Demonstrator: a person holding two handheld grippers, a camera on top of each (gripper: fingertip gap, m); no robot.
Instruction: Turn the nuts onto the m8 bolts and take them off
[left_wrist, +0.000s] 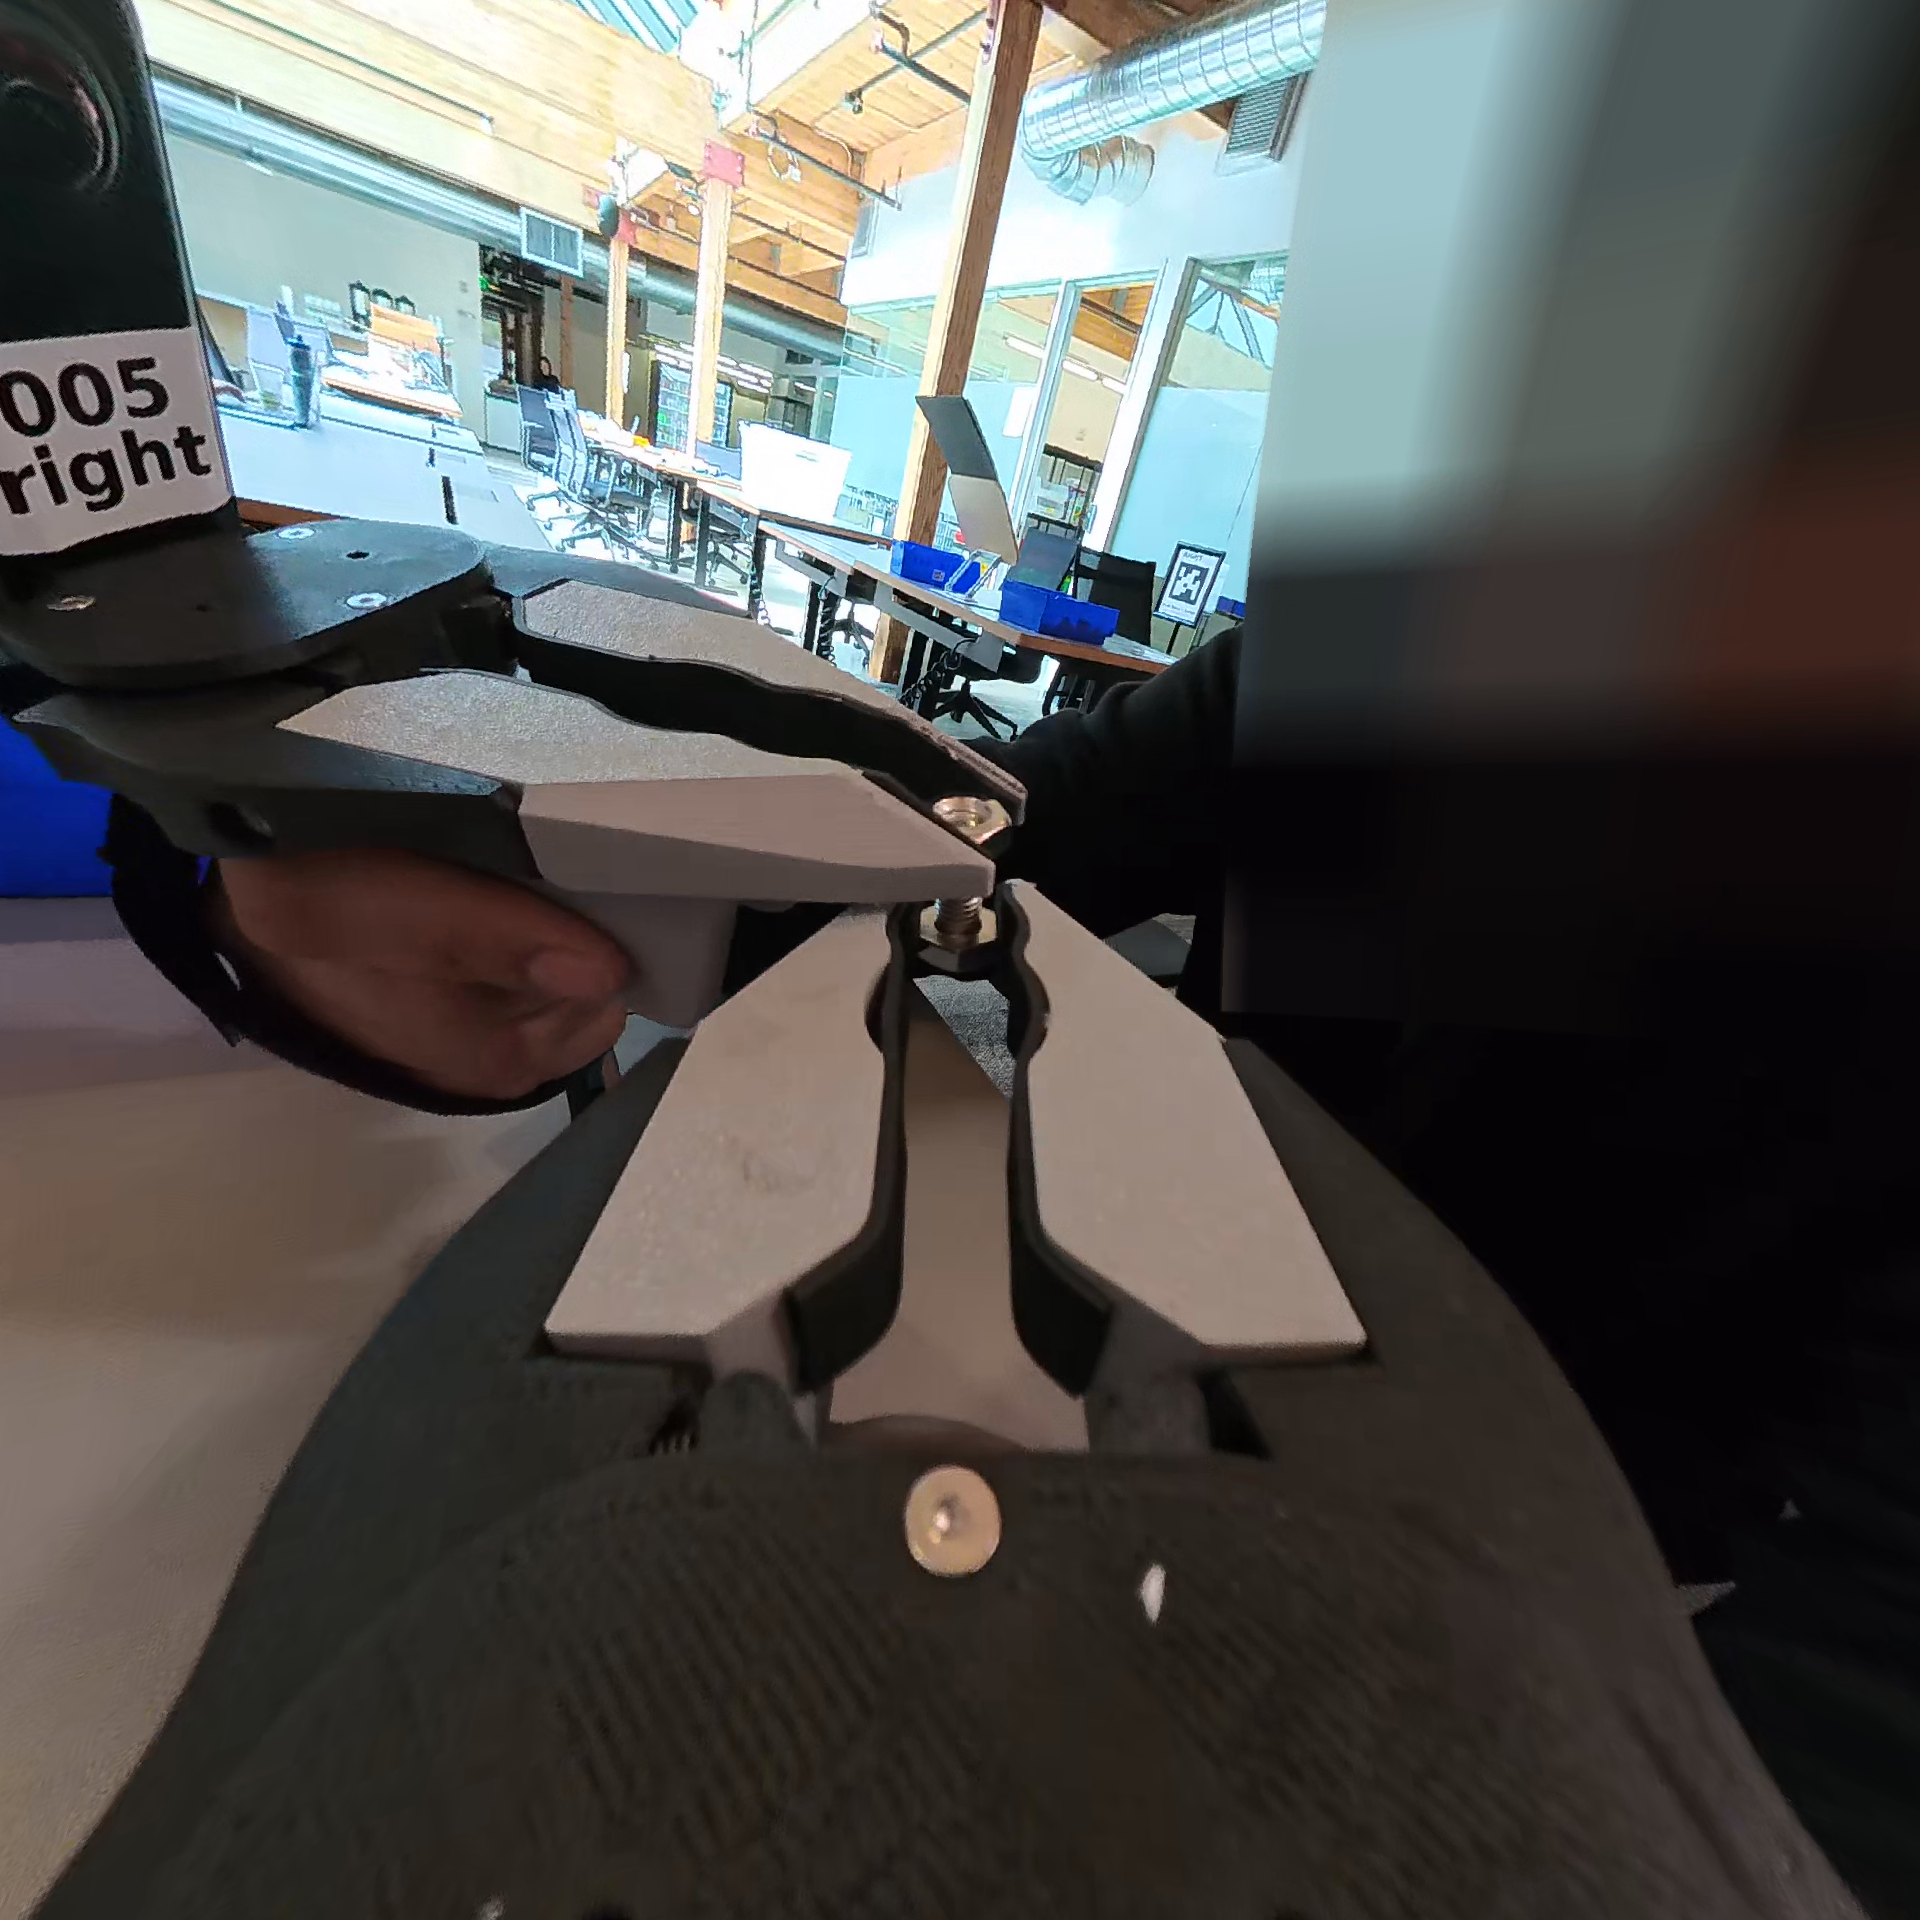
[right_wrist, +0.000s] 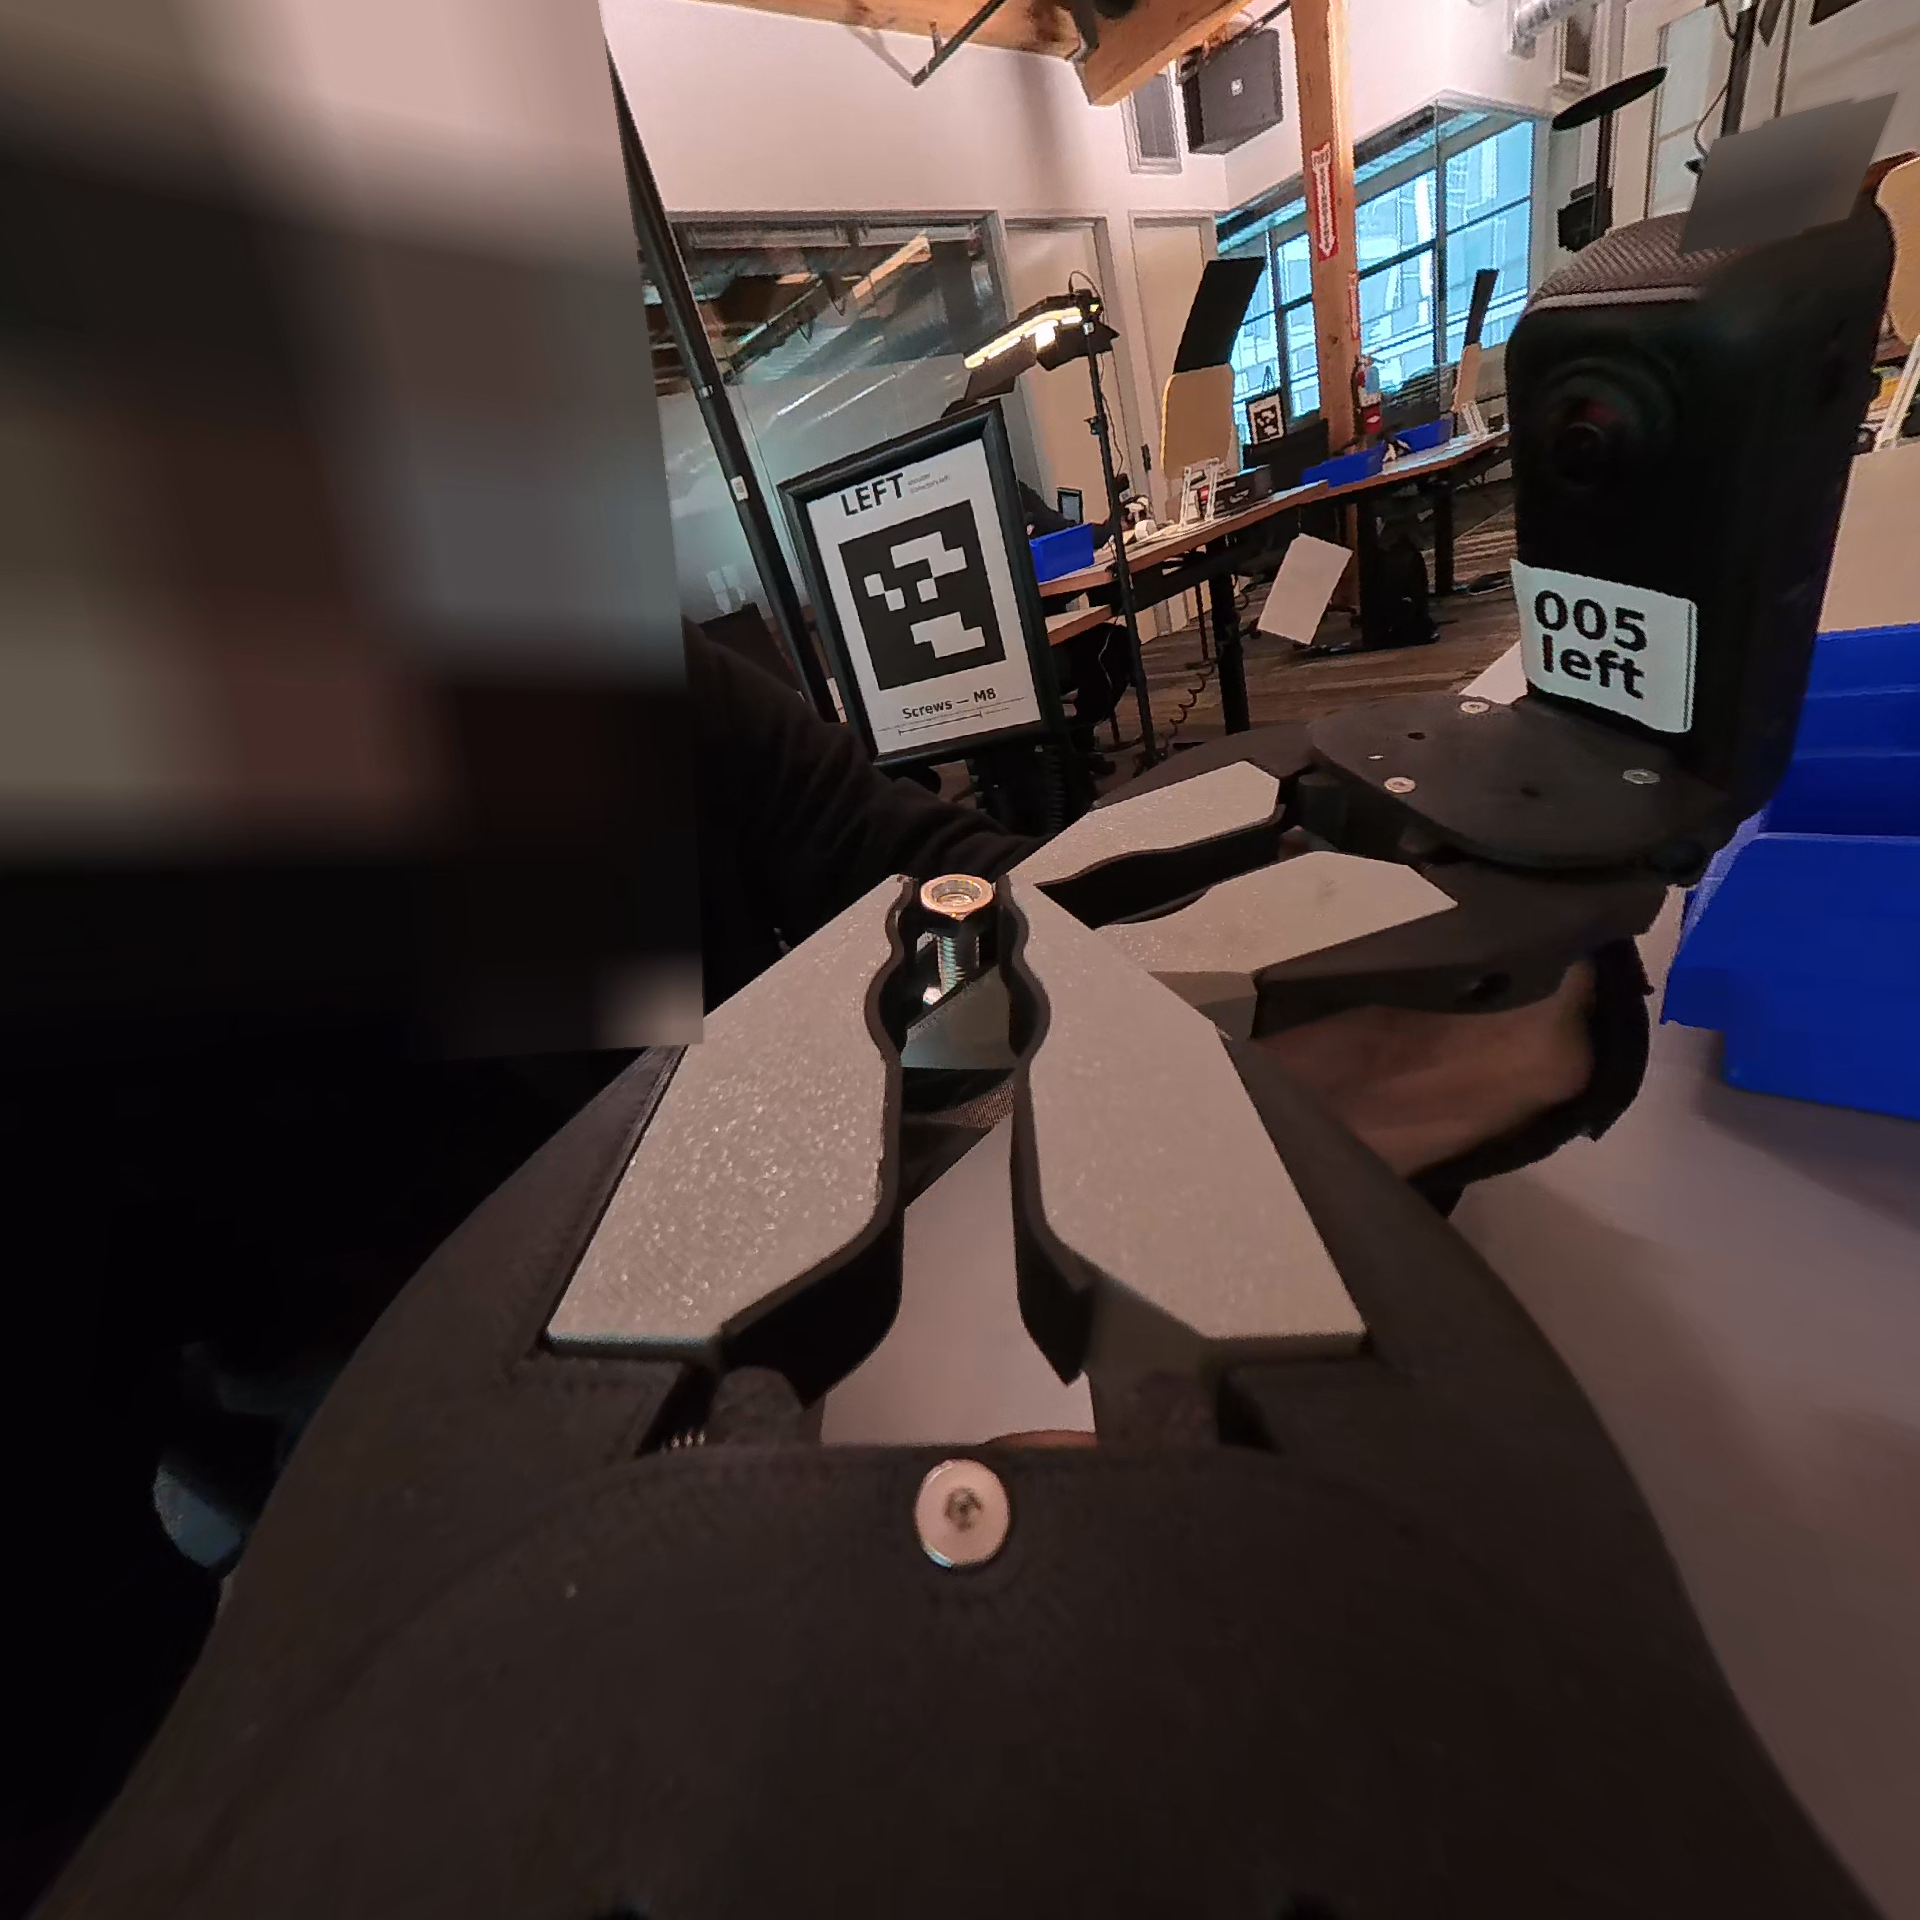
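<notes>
Left gripper (left_wrist: 956, 940): clamped on the bolt (left_wrist: 953, 923) low down, at its head, holding it upright off the surface (left_wrist: 156, 1247).
Right gripper (right_wrist: 958, 914): fingers pinched on the nut (right_wrist: 956, 896), right at the bolt's top end.
Nut: sits on top of the thread, bare thread showing below it.
Hands: one wrapped round each gripper handle, right hand (left_wrist: 416, 977) in view.
Background: blue bins (right_wrist: 1808, 883) on the surface beside the left gripper.

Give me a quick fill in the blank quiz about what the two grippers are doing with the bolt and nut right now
The left gripper is clamped on the bolt's ____.
The right gripper is closed around the ____ at the top of the bolt.
The bolt's threaded shaft points ____.
The bins beside the left gripper are coloured ____.

Missing words: head; nut; upward; blue
</notes>
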